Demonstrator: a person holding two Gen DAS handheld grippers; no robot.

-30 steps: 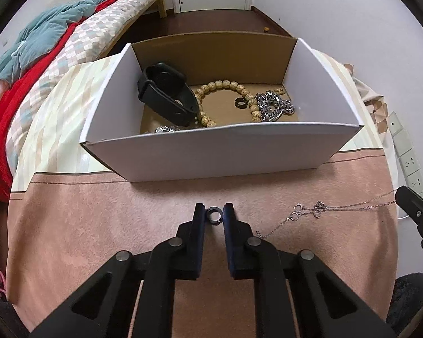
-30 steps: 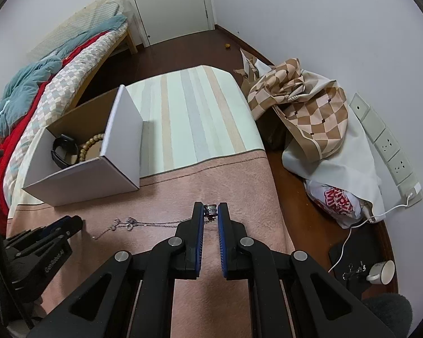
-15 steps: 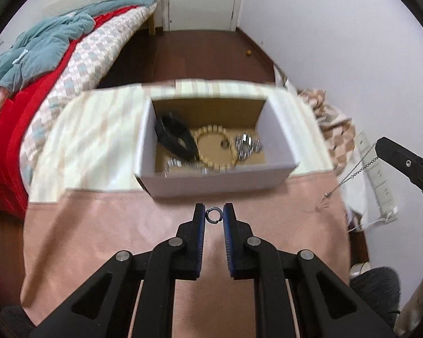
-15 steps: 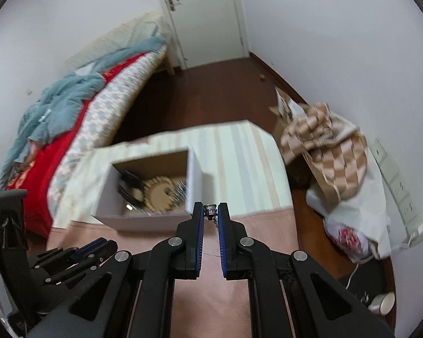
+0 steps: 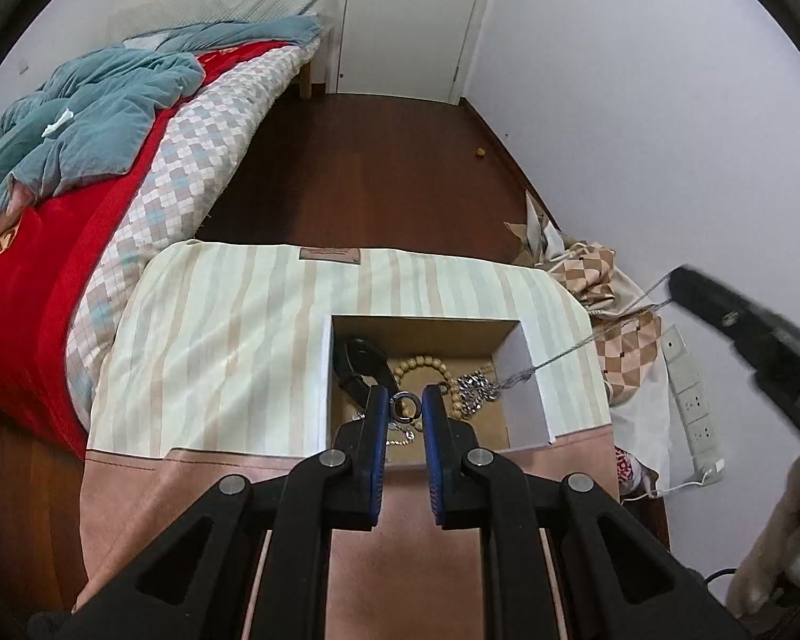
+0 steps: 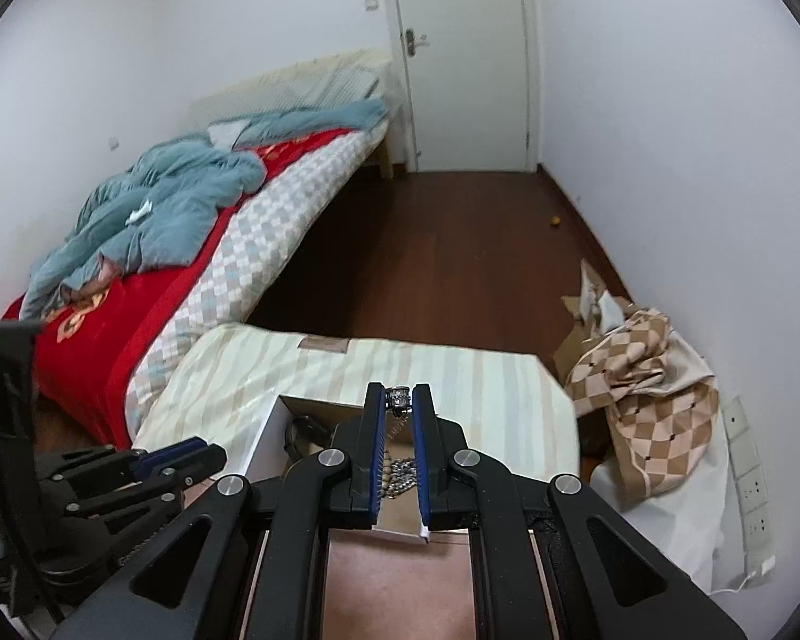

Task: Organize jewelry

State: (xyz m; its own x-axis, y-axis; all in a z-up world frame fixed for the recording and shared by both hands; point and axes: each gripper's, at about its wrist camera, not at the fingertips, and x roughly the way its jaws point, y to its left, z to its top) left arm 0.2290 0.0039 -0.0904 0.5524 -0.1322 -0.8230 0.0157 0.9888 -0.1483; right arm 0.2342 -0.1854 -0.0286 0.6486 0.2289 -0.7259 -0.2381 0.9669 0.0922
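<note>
My left gripper point(image 5: 404, 406) is shut on a small dark ring point(image 5: 404, 405) and holds it above the open cardboard box point(image 5: 528, 373). The box holds a black watch point(image 5: 358, 360), a wooden bead bracelet point(image 5: 426, 362) and a silver chain bracelet point(image 5: 472, 392). My right gripper point(image 6: 399, 400) is shut on the clasp end of a thin silver necklace point(image 5: 576, 349). The necklace hangs slanting from the right gripper point(image 5: 688, 285) down into the box. In the right wrist view the box point(image 6: 264, 440) lies below the fingers, with the left gripper point(image 6: 186, 453) at lower left.
The box stands on a low table with a striped cream and pink cloth point(image 5: 213, 341). A bed with red and teal bedding point(image 5: 80, 122) is at the left. A checkered fabric pile point(image 6: 645, 389) and wall sockets point(image 5: 693, 405) are at the right. Dark wood floor lies beyond.
Both grippers have risen high above the table and come over the box. The necklace has been lifted off the cloth, and its lower end now hangs into the box.
</note>
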